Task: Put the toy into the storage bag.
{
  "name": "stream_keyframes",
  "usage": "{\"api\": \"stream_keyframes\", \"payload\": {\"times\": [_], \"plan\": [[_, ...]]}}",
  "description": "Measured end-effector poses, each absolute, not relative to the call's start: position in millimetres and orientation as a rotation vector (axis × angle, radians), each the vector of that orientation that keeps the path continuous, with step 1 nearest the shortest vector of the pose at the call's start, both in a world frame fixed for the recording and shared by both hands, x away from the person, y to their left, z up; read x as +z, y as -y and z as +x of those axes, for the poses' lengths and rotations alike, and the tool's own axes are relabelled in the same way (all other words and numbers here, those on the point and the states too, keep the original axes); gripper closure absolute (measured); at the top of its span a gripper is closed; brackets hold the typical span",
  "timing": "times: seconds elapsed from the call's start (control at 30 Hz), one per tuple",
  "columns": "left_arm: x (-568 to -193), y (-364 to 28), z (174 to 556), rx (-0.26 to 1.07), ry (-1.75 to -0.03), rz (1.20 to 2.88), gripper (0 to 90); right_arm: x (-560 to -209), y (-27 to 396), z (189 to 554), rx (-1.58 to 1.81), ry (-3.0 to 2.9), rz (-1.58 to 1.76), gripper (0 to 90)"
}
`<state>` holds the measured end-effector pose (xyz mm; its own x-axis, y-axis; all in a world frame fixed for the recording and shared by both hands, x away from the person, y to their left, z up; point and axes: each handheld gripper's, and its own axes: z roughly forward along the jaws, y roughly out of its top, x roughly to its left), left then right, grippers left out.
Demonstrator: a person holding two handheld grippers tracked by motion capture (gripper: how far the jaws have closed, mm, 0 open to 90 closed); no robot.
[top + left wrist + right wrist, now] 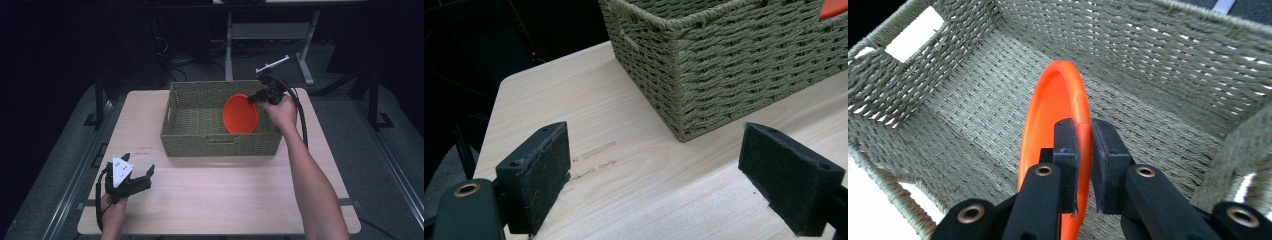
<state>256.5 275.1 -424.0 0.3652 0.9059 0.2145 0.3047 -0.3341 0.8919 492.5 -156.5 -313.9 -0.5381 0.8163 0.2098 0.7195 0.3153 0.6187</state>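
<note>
I find the right gripper (255, 98) at upper centre-right of the high view, jaws clamped on the rim of an orange plate (240, 114). The plate (1050, 115) stands on edge inside the basket (192, 142), toward its right end; whether it touches the floor I cannot tell. The left gripper (142, 181) sits low at lower left over the bench (225, 190), jaws wide apart and holding nothing, well apart from the basket (724, 65).

One basket (218, 142), one orange plate (240, 114)
</note>
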Motion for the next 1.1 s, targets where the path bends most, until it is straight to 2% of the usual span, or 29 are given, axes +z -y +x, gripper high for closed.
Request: {"api": "stream_keyframes", "payload": {"times": [1.1], "plan": [[-423,-276,256,0.955,-1.059,1.823,12.7,-349,127,501,1.019,-2.52,1.438,81.7]]}}
